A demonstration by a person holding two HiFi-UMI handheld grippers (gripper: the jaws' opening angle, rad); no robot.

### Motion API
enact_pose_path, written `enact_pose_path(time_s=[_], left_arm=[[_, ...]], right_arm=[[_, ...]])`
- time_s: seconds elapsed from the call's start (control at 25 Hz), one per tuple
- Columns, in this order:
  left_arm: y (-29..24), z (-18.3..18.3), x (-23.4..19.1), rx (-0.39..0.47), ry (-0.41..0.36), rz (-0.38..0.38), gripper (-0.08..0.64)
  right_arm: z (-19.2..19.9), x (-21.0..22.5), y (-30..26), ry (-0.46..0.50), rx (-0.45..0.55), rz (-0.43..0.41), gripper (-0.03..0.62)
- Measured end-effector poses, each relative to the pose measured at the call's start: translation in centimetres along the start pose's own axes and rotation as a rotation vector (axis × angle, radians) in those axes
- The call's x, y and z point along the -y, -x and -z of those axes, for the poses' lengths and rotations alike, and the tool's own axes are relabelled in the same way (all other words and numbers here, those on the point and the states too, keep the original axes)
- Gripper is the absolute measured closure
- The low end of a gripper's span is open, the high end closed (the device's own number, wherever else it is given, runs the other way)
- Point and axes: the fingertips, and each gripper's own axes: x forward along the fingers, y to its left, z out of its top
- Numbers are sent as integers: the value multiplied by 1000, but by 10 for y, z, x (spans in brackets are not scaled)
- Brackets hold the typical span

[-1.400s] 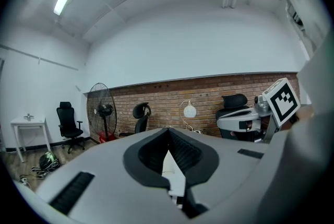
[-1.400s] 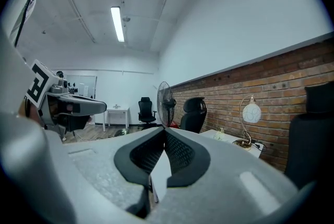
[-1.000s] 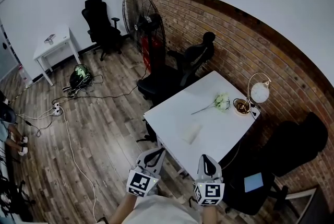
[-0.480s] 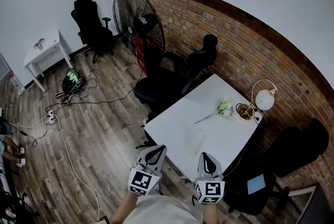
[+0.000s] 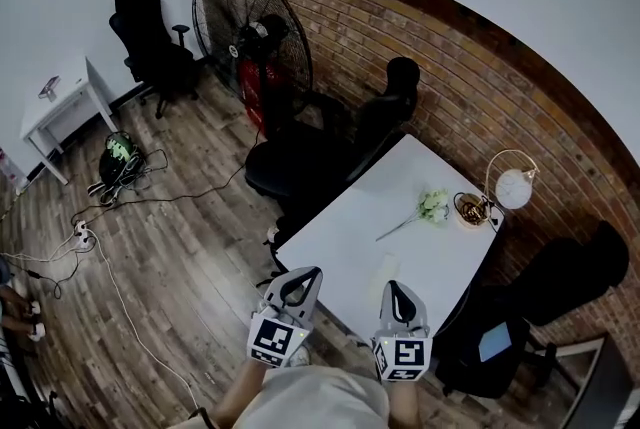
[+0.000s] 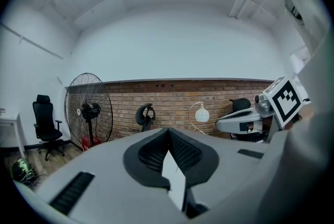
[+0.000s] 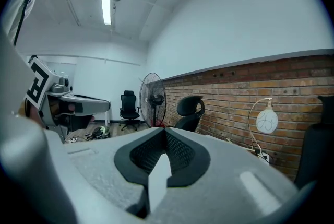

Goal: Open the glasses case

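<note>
Left gripper (image 5: 303, 275) and right gripper (image 5: 394, 287), fingers together, empty, nearer the table (image 5: 340, 232) than before.

White table (image 5: 335, 229) bears glasses case (image 5: 383, 269), flower (image 5: 429, 206), lamp (image 5: 513, 188)

Your L gripper (image 5: 303, 275) & R gripper (image 5: 393, 287): grey shells, blk ribbed pads. Cubes (image 5: 273, 342): blk-on-white square markers. Table (image 5: 335, 232) white; glasses case (image 5: 384, 269) pale, approx same tone as top. Flower (image 5: 432, 204) white, green stem. Lamp (image 5: 514, 188): white globe, brass-tone arc. Wall (image 5: 420, 37) red-brown brick, white above. Floor (image 5: 170, 217) grey-brown wood planks. Chairs (image 5: 150, 37) blk. Fan (image 5: 245, 27) blk cage, red base. Flat item (image 5: 494, 342) on blk chair by your R: blue.
</note>
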Motion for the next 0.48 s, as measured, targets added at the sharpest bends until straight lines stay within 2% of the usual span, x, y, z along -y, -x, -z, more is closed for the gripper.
enact_pose_path(time_s=[0.32, 0.48], left_arm=[[-31, 28, -4, -45, 56, 59, 555], [-61, 41, 7, -68, 36, 94, 555]], right_arm=[[30, 10, -11, -18, -108, 45, 588], [58, 29, -20, -32, -166, 42, 588]])
